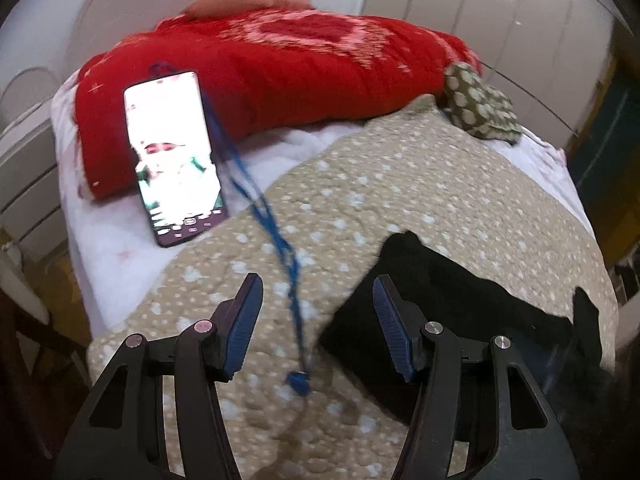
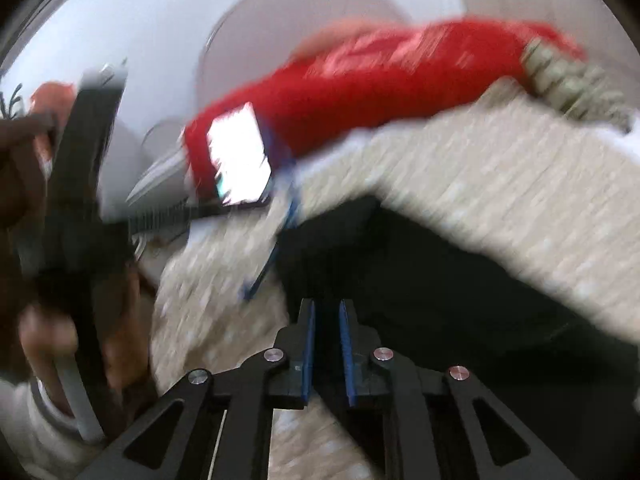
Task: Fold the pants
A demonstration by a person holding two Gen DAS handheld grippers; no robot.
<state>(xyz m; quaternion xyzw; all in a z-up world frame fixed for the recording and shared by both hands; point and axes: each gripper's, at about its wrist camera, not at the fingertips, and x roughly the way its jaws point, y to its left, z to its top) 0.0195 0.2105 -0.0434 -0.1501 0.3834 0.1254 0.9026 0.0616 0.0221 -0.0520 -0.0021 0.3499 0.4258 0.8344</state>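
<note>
One pair of black fabric pants (image 1: 444, 280) lies on the beige spotted quilt (image 1: 400, 184) of the bed. The left gripper (image 1: 316, 292) gapes wide, empty; the right gripper (image 2: 327, 312) stands barely parted above them, gripping nothing. One lit phone (image 1: 174, 160) leans on one red cushion (image 1: 280, 68).

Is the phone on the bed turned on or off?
On. The phone leans against the red blanket with its screen glowing bright white and showing a picture. In the right wrist view it shows as a bright white patch too.

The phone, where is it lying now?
In the left wrist view the phone lies at the left, leaning on the red pillow, beside a blue cord.
</note>
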